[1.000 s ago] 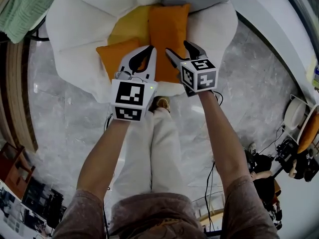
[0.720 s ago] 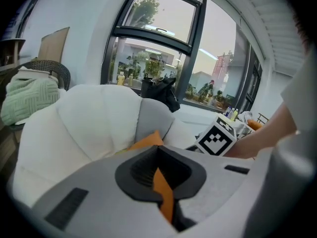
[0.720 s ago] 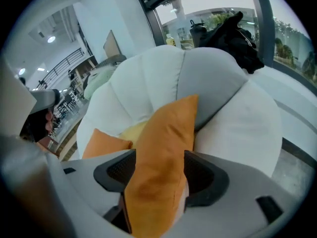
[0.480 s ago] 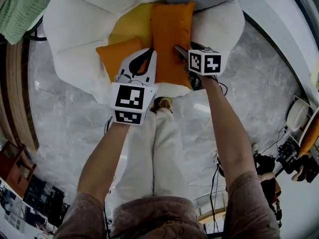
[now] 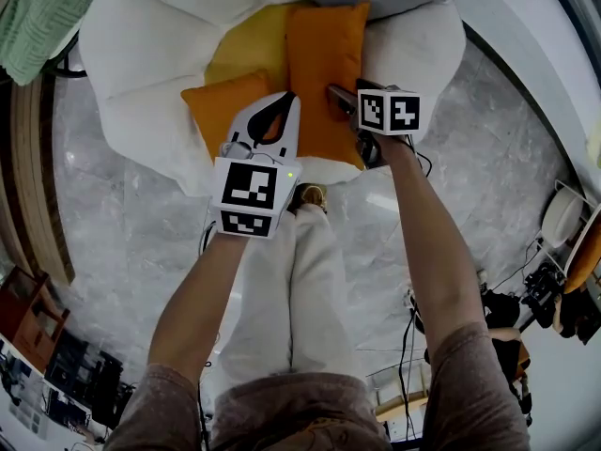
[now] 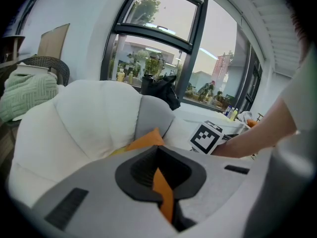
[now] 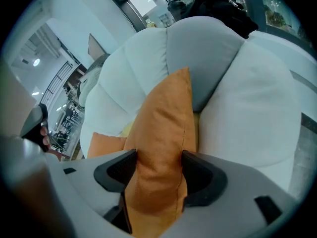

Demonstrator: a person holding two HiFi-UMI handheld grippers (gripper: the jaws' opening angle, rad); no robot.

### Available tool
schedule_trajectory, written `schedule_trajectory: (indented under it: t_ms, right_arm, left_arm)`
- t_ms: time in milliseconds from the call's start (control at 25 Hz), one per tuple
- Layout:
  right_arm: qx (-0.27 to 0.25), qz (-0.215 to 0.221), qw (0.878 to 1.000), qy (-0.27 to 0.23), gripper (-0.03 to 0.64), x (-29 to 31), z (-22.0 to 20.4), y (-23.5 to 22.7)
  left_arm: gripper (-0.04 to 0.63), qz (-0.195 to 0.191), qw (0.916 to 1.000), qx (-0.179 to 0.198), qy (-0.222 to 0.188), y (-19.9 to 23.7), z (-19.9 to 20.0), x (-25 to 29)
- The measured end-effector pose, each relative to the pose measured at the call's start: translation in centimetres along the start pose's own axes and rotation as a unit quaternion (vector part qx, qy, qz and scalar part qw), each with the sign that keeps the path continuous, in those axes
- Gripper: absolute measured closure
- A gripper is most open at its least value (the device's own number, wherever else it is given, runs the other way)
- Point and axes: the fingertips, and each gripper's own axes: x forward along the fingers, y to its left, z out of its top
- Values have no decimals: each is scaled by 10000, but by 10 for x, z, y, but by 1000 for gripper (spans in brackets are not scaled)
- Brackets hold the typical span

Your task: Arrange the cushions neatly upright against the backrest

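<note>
Head view: I count two orange cushions, one yellow, on white armchair (image 5: 141,54), frame top. Tall orange cushion (image 5: 324,54) centre, smaller orange cushion (image 5: 221,111) to its left, yellow cushion (image 5: 246,54) beneath both.
Left gripper view: left gripper (image 6: 158,168) pinched tight on smaller orange cushion's thin edge.
Right gripper view: right gripper (image 7: 157,171) clamps tall orange cushion, frame centre.
</note>
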Motion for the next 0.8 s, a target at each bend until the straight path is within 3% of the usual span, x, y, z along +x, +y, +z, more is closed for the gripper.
schedule_trajectory:
  t_ms: [240, 560, 800]
  right_arm:
    - [32, -76, 10000, 42, 334, 4, 0, -3]
    - [-314, -267, 9991, -104, 517, 1, -4, 9]
    - [-548, -41, 9973, -488, 543, -11, -8, 31]
  left_arm:
    - [591, -22, 10000, -2, 11, 1, -2, 0]
    - [591, -44, 10000, 26, 81, -2, -10, 1]
    - [591, -14, 9999, -6, 106, 1, -9, 0]
